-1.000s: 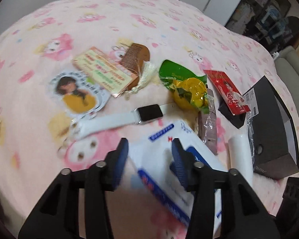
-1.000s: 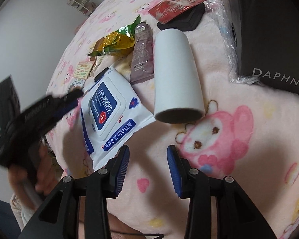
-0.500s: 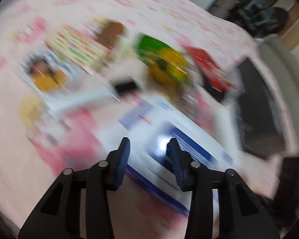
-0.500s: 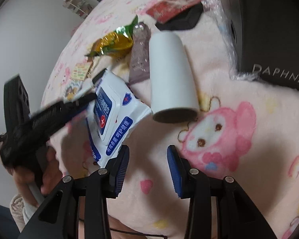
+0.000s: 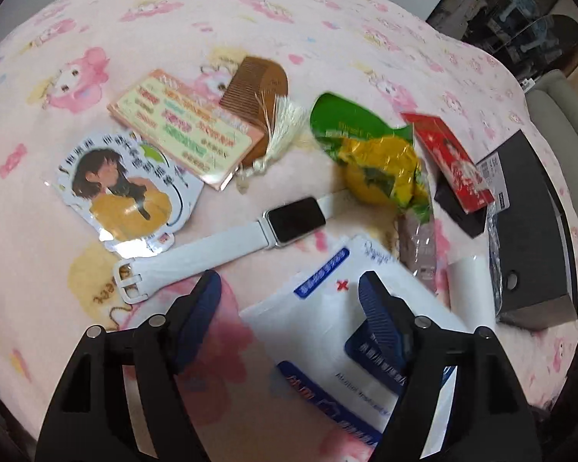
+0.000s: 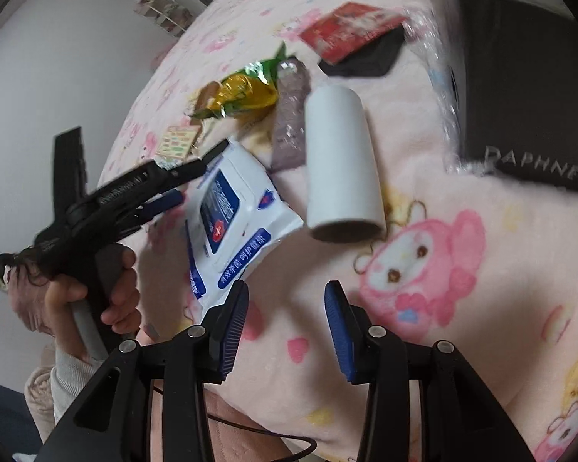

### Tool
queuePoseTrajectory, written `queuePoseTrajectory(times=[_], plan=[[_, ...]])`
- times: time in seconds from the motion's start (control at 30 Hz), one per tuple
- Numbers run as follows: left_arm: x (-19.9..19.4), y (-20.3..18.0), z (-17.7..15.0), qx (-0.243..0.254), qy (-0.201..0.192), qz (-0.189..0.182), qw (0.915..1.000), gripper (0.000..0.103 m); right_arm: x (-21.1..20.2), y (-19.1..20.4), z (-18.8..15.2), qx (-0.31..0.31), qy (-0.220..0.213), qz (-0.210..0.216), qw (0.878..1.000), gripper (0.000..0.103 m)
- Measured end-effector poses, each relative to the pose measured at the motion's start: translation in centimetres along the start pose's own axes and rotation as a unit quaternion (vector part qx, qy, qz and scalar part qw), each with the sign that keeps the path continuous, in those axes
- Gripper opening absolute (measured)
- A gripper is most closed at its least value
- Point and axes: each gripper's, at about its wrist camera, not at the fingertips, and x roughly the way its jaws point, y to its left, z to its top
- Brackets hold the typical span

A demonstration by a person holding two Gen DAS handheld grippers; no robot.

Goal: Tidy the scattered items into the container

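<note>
Since the earlier frame the left gripper (image 5: 289,292) has been spreading its fingers, which were narrow a second ago; the wipes pack (image 5: 350,331) is lying under and between them, and the pads are not pressing on it. The right gripper's view is sitting almost unchanged.

Left wrist view: the blue ribbed fingers are standing wide apart over a fleecy pink blanket (image 5: 250,30) printed with cartoon animals. The wipes pack, a glossy white soft pouch with blue labels, is lying flat; its near left edge falls in the gap, and the right finger is overlapping its blue flap. Beyond the fingertips a white-strapped smartwatch (image 5: 227,242) is lying diagonally. Farther off: a laminated sticker card (image 5: 123,188), a printed pink card (image 5: 185,131), a brown wooden comb (image 5: 258,84) with a cream tassel, a crinkled green-yellow foil snack bag (image 5: 377,161), a red packet (image 5: 451,161). The container, a black rigid box (image 5: 528,223), is sitting at far right, well apart from the fingers.

Right wrist view: the right gripper (image 6: 287,300) is hovering over bare blanket, fingers moderately parted, gripping nothing. A smooth white cylindrical roll (image 6: 343,165) is lying ahead of them, open end nearest. The pack (image 6: 231,219) is lying left of the roll. A hand (image 6: 92,296) is gripping the left gripper's handle at left. The box (image 6: 520,77) is filling the upper right.
</note>
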Motion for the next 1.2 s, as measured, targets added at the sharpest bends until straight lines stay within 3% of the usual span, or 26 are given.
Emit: queuePoseTrajectory(times=[0.1,0.17,0.43,0.73,0.93,1.03,1.2], plan=[[-0.1,-0.1,-1.0,0.007,0.001,-0.015,0.9999,0.065,0.6,0.3,0.2,-0.003,0.005,-0.005,1.000,0.039],[-0.5,-0.4,-1.6,0.009,0.004,-0.023,0.9997,0.065,0.3,-0.5,-0.1,0.004,0.007,0.001,1.000,0.044],[-2.6,-3.1,-5.6,0.041,0.037,-0.072,0.9959,0.061,-0.4,-1.2,0.2,0.010,-0.003,0.000,1.000,0.047],[-2.3,-2.7,-5.9,0.000,0.018,-0.053,0.9985,0.062,1.0,-2.9,-0.6,0.024,0.034,-0.062,0.997,0.060],[-3.0,-4.0,-6.9,0.022,0.014,-0.039,0.9989,0.059,0.3,-3.2,-0.8,0.015,0.031,-0.078,0.996,0.065],[-3.6,-4.2,-8.2,0.015,0.029,-0.057,0.9979,0.055,-0.5,-3.2,-0.9,0.008,0.030,-0.089,0.996,0.065],[-4.1,-5.9,-10.3,0.059,0.041,-0.051,0.9961,0.055,-1.5,-4.2,-1.2,-0.020,0.042,-0.109,0.993,0.065]])
